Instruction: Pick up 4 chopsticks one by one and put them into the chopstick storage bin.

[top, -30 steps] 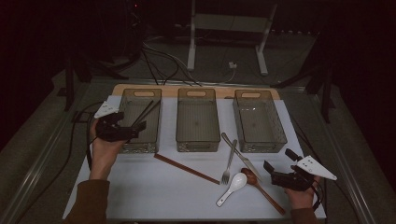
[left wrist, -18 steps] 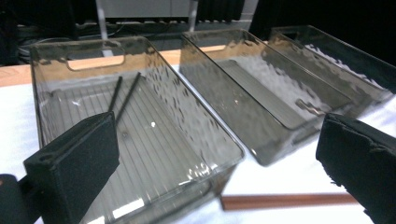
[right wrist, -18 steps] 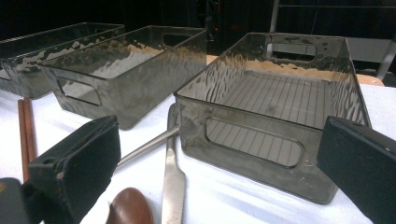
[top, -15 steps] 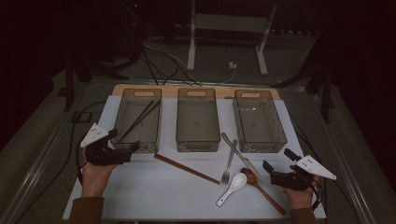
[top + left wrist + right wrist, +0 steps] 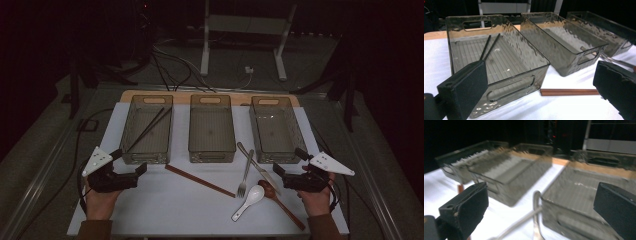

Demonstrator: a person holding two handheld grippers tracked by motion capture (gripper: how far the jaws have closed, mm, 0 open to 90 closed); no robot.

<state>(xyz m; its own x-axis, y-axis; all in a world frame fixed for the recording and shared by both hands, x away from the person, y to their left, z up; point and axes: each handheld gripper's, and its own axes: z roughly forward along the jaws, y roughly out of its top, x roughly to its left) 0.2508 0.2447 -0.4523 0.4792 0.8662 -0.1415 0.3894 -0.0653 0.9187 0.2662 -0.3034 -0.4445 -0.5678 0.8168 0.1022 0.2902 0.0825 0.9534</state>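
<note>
- Hovering at the lower left of the high view, the left hand-held gripper [image 5: 135, 172] has its jaws spread wide and holds nothing; it sits just in front of the left bin [image 5: 131, 150].
- That left bin already holds a pair of black chopsticks [image 5: 149, 128], lying at a slant inside it.
- A brown chopstick [image 5: 200, 180] lies flat on the white table [image 5: 165, 210], lower centre, just right of the left hand-held gripper; it looks the likeliest next pick.
- To take it well, I would lower the jaws astride the near end, square to its length, and close low, since so thin a stick may roll.
- The right hand-held gripper [image 5: 278, 173], lower right, is also wide and empty, near the knife [image 5: 260, 169], fork [image 5: 245, 172], white spoon [image 5: 249, 201] and wooden spoon [image 5: 281, 204].
- The middle bin [image 5: 192, 150] and right bin [image 5: 300, 142] appear empty, probably awaiting that cutlery.
</note>
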